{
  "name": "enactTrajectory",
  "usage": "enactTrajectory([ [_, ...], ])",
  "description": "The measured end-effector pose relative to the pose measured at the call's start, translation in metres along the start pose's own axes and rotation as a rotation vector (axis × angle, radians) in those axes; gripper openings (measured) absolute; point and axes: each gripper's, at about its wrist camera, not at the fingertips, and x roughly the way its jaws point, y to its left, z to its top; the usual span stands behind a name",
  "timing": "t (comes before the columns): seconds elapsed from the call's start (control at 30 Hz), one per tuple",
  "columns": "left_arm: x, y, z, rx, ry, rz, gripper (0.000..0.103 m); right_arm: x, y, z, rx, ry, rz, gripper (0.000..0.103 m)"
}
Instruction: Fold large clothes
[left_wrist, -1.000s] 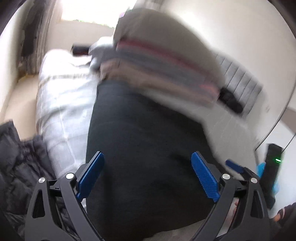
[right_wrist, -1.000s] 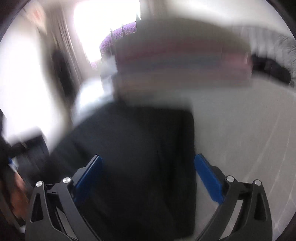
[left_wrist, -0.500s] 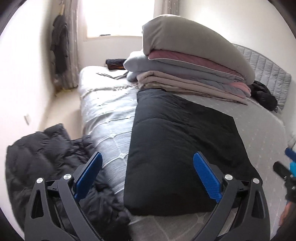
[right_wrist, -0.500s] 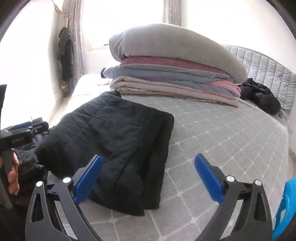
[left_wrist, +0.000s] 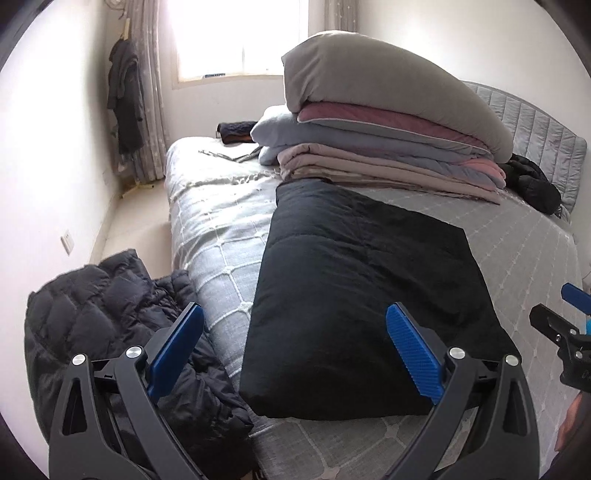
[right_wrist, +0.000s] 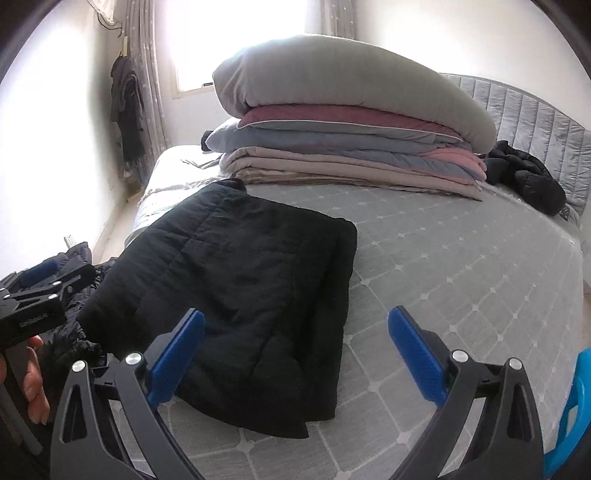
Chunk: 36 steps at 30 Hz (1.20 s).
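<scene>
A black quilted garment lies folded into a flat rectangle on the grey bed, near its front left corner. My left gripper hovers open over the garment's near edge, holding nothing. My right gripper is open too, above the garment's near right corner and bare cover. A dark puffer jacket is heaped off the bed's left side. The right gripper shows at the right edge of the left wrist view, and the left one at the left edge of the right wrist view, in a hand.
A tall stack of folded quilts fills the far half of the bed. Another dark jacket rests against the grey headboard. Clothes hang by the curtain. A blue chair stands at the right.
Both grippers have pulled back and up from the garment, so more of the bed shows. The blur of a second ago is gone. The garment stays folded and still.
</scene>
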Motion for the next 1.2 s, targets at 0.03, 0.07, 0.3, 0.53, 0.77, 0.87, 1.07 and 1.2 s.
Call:
enactTrajectory([
  [0.03,-0.003,0.0,0.0,0.004,-0.006,0.002,0.095,-0.001,0.0,0.001,0.0,-0.005,-0.011,0.096],
  [0.07,-0.004,0.0,0.001,0.005,-0.009,-0.001,0.095,-0.001,0.002,0.001,0.001,-0.006,-0.016,0.096],
  [0.3,-0.011,0.003,0.004,0.012,-0.017,-0.011,0.095,0.003,0.014,0.003,-0.012,0.012,-0.023,0.096],
  [0.53,-0.016,0.003,0.005,0.014,-0.023,-0.015,0.095,0.003,0.021,0.003,-0.023,0.02,-0.026,0.096],
  [0.77,-0.016,0.001,0.004,0.023,-0.019,-0.016,0.095,0.002,0.023,0.004,-0.027,0.018,-0.024,0.096],
  [0.87,-0.016,0.0,0.004,0.023,-0.018,-0.017,0.095,0.001,0.023,0.004,-0.031,0.018,-0.024,0.096],
  [1.07,-0.015,-0.001,0.004,0.027,-0.015,-0.018,0.095,0.003,0.022,0.004,-0.025,0.028,-0.027,0.096],
  [1.2,-0.015,-0.001,0.004,0.028,-0.013,-0.02,0.095,0.003,0.022,0.005,-0.026,0.028,-0.029,0.096],
])
